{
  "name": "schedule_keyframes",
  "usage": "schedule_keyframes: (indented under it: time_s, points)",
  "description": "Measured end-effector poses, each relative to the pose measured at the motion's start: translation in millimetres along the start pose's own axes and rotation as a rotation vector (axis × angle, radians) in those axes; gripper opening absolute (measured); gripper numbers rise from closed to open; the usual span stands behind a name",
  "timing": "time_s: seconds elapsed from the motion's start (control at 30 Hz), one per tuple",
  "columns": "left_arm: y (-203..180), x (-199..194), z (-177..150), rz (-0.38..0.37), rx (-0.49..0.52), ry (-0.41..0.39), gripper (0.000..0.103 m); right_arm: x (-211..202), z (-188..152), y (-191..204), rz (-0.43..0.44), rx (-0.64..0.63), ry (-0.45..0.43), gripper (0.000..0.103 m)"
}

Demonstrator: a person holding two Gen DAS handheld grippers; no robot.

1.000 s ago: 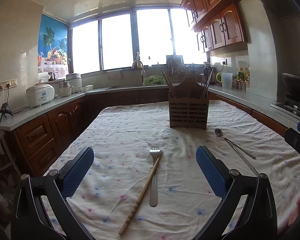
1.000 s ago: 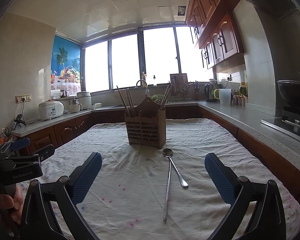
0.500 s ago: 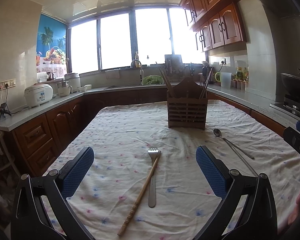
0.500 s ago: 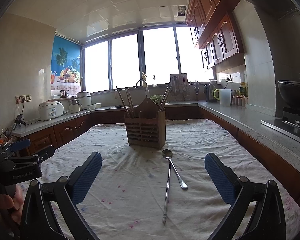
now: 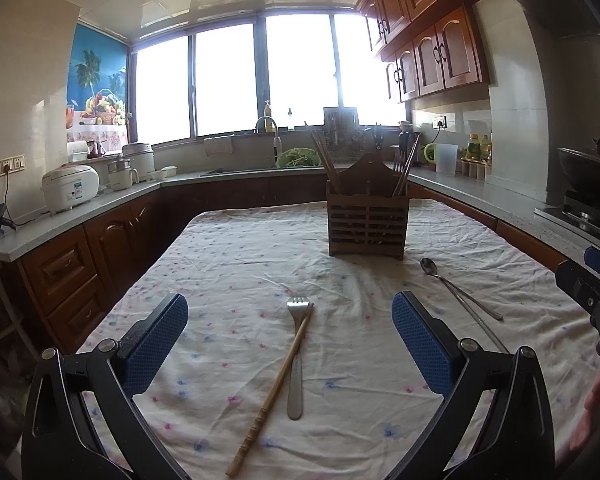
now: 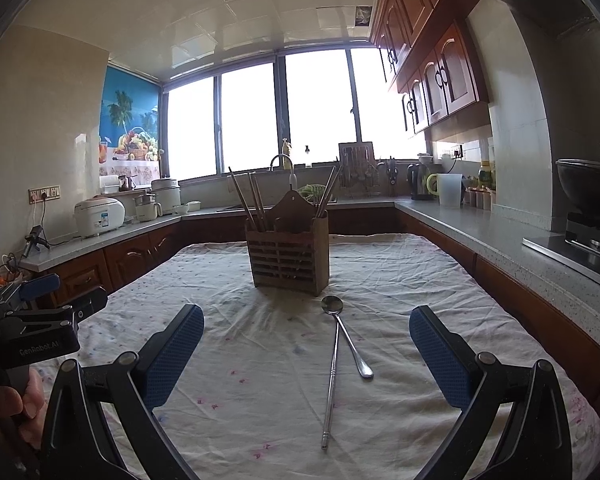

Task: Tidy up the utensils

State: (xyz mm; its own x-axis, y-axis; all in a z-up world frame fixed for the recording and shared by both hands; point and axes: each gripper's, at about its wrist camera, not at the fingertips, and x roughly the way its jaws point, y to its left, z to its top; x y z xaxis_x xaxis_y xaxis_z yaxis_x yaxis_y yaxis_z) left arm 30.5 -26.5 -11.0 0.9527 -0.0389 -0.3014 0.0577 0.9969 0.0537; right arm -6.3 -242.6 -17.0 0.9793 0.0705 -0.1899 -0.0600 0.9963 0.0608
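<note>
Left wrist view: the left gripper (image 5: 290, 332) hovers low over the bench (image 5: 220, 248), its jaws spread wide with nothing between the blue pads (image 5: 156, 344). A flowered cloth (image 5: 380, 380) covers the bench. Between the pads, on the cloth, lie a fork (image 5: 296, 360) and a wooden chopstick (image 5: 276, 388). The fork points its tines away from the camera; the chopstick slants across it, its far tip touching the fork near the tines and its thicker end lying nearer the camera to the left. Farther back and a little to the right stands a wooden holder (image 5: 366, 220), upright, with chopsticks and a fork leaning out of its top. A spoon (image 5: 456, 288) and a metal chopstick (image 5: 480, 324) lie to the right of the fork, crossing each other just in front of the holder.

Right wrist view: the right gripper (image 6: 306, 348) also hangs over the cloth (image 6: 400, 280) with jaws spread and empty. The spoon (image 6: 346, 336) and metal chopstick (image 6: 331, 380) lie between its pads (image 6: 440, 360), the spoon's bowl close to the holder (image 6: 288, 256) and its handle running toward the camera and right. The chopstick crosses the spoon's neck and runs nearly straight toward the camera. At the left edge a hand (image 6: 4, 400) grips the other tool.
</note>
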Motion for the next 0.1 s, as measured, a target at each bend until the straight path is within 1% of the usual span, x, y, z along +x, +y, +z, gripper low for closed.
schedule_keyframes:
  time_s: [0.1]
  points:
    - [-0.7, 1.2, 0.7, -0.008, -0.001, 0.006, 0.103, 3.8, 0.8, -1.5, 0.003, 0.002, 0.007, 0.103]
